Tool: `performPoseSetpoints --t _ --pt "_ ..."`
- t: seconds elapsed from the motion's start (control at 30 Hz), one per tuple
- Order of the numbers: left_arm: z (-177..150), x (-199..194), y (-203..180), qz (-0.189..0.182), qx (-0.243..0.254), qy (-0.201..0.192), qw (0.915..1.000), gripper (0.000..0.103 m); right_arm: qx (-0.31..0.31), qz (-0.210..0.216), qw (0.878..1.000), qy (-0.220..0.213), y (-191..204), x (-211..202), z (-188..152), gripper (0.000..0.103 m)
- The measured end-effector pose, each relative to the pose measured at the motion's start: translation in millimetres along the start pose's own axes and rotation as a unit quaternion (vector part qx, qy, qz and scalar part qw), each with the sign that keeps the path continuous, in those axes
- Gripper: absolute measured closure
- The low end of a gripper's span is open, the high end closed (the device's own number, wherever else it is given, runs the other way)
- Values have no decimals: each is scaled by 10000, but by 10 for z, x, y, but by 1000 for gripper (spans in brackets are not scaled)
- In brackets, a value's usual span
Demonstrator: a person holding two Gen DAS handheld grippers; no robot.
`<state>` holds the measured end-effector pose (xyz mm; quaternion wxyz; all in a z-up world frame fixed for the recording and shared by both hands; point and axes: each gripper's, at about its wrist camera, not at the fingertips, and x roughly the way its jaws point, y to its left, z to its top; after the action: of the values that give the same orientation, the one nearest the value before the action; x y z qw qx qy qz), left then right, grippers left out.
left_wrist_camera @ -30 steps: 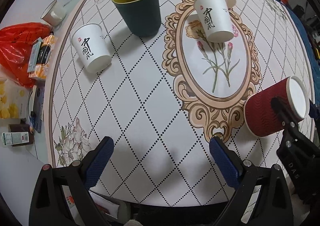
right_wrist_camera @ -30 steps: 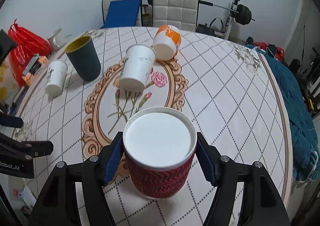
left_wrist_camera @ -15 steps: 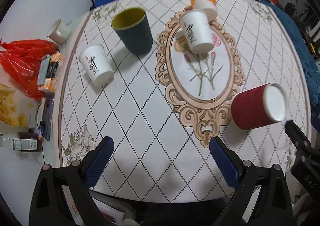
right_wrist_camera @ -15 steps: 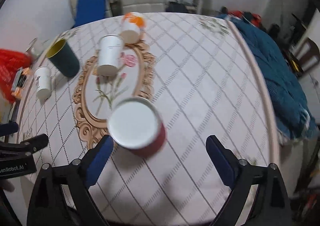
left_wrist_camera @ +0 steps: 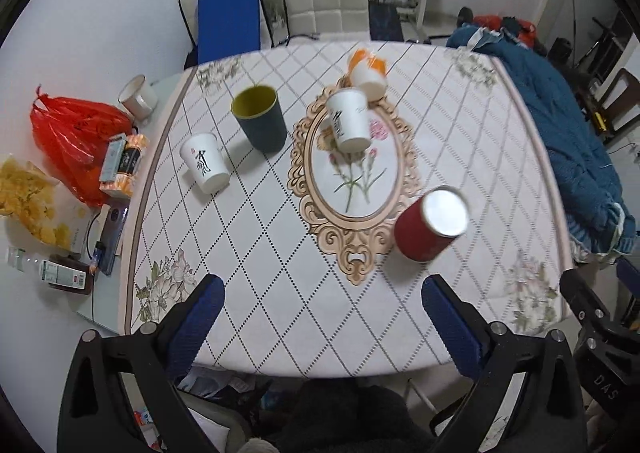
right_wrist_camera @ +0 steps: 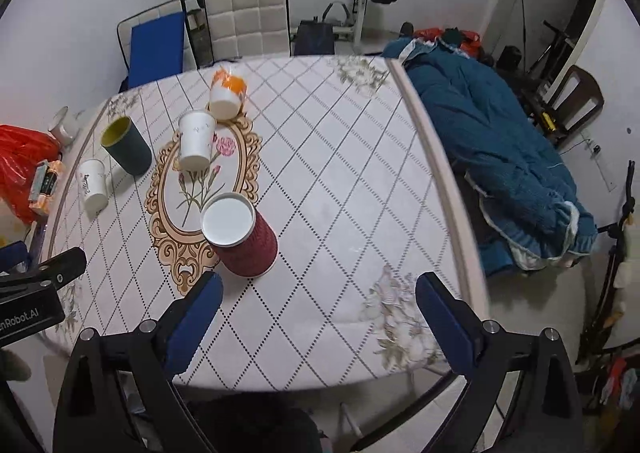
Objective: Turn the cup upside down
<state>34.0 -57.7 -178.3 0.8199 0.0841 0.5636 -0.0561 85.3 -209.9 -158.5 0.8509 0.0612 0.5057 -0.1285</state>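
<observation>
A: Going left to right across the table (left_wrist_camera: 280, 253), what do you make out?

B: A small white cup (left_wrist_camera: 204, 168) near the left edge, then a dark cup with a yellow inside (left_wrist_camera: 260, 119), mouth up. On the oval flower print a second white cup (left_wrist_camera: 349, 120), an orange-and-white cup (left_wrist_camera: 368, 73) just behind it, and the red cup (left_wrist_camera: 430, 223) nearest.

A: And the red one?

B: It stands on its mouth, white base up, beside the lower rim of the oval. I judge the flip done for that cup.

A: The claws?

B: The left claw (left_wrist_camera: 322, 317) is wide and opening, nothing between the jaws. The right claw (right_wrist_camera: 318, 311) too: wide, opening, empty, with the red cup (right_wrist_camera: 240, 235) apart from its left finger.

A: What is left?

B: Possibly the dark cup, the only one clearly mouth up. The others look base-up, though I cannot be sure.
</observation>
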Motion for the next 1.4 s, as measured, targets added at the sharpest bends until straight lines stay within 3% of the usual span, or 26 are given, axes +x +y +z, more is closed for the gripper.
performPoseSetpoints --t 0.4,0.73,1.0,1.4 --pt "-342 -1000 -116 -115 5 -469 9988 2 -140 134 9988 -445 -283 -1208 -231 4" --pt "-551 -1539 -115 -119 -72 -670 9977 2 -268 273 9956 -854 -391 -2086 -419 4" --pt "-662 -1833 -63 -124 -196 -834 9962 2 -278 330 9945 -954 -451 -2443 -500 4" --pt "-735 -1933 -106 -137 -221 -879 9958 2 -299 363 9946 -925 -537 -2600 -583 4"
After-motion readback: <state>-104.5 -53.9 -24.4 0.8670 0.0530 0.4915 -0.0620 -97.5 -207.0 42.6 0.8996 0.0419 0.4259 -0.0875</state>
